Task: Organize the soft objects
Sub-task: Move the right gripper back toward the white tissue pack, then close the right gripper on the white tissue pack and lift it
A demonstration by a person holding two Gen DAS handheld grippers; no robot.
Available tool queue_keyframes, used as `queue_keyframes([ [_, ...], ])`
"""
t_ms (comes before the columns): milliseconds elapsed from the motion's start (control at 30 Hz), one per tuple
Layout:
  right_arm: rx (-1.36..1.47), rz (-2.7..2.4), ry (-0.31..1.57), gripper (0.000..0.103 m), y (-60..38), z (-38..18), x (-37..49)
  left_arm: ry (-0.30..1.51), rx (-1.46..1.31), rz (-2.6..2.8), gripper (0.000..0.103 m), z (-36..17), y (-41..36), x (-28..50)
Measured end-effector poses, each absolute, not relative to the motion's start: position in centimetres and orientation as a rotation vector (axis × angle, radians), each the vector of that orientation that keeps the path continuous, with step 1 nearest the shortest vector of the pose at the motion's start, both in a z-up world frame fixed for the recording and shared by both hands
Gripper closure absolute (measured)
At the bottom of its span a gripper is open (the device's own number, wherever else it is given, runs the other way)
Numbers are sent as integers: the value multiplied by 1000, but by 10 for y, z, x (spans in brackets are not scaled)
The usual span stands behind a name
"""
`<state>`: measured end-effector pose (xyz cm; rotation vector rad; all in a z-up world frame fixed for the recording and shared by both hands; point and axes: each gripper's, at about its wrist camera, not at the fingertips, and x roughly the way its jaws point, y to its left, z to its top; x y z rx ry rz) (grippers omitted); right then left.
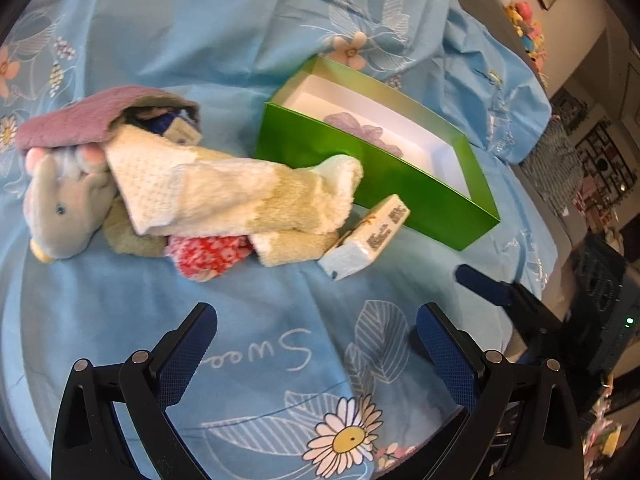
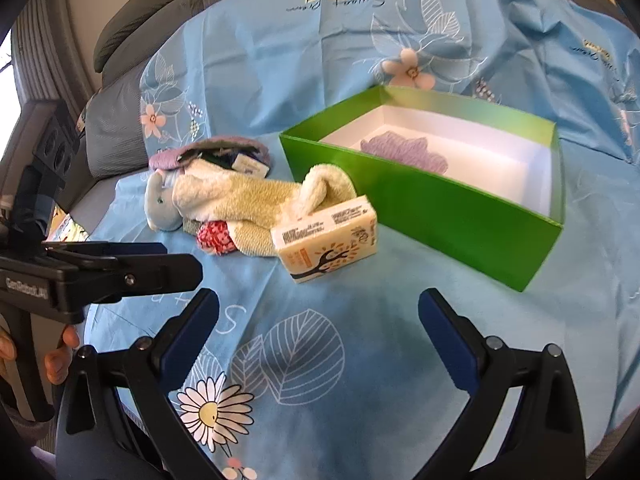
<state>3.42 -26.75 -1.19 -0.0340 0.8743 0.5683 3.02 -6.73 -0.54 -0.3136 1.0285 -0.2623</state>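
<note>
A pile of soft things lies on the blue cloth: a cream fluffy towel (image 1: pixel 240 196) (image 2: pixel 248 196), a grey elephant plush (image 1: pixel 60 212) (image 2: pixel 160 204), a mauve cloth (image 1: pixel 92 116) (image 2: pixel 212 148) on top and a red floral piece (image 1: pixel 208 256) (image 2: pixel 216 238) below. A tissue pack (image 1: pixel 366 236) (image 2: pixel 326 240) leans against the towel. An open green box (image 1: pixel 372 168) (image 2: pixel 432 200) holds a purple cloth (image 1: pixel 360 128) (image 2: pixel 404 150). My left gripper (image 1: pixel 316 340) is open and empty in front of the pile. My right gripper (image 2: pixel 318 324) is open and empty in front of the tissue pack.
The blue floral sheet (image 1: pixel 240 20) (image 2: pixel 280 40) covers the whole surface. The right gripper's finger (image 1: pixel 484 284) shows at the right of the left wrist view; the left gripper's body (image 2: pixel 100 272) at the left of the right wrist view. Grey sofa cushions (image 2: pixel 132 12) lie behind.
</note>
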Motion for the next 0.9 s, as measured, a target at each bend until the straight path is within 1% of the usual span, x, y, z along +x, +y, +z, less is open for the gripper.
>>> queue_keyframes([
  [467,-69,630,903,3,-263,-43,67,927,-224,-374,4,-9,-99,59],
  [533,-67,642,908,3,-262,-45,73,929,-222,-382,11,-12,-100,63],
  [700,-82,680,909,3,-255,-48,83,958,-228,-425,25,-20,-106,74],
  [767,-92,692,909,3,-253,-49,86,963,-237,-433,33,-22,-106,76],
  [833,-105,702,908,4,-250,-50,88,971,-243,-441,45,-24,-105,79],
  [867,-108,704,908,4,-250,-51,89,974,-244,-442,47,-24,-106,80],
  [900,-111,710,911,6,-249,-51,90,977,-244,-444,51,-25,-106,81],
])
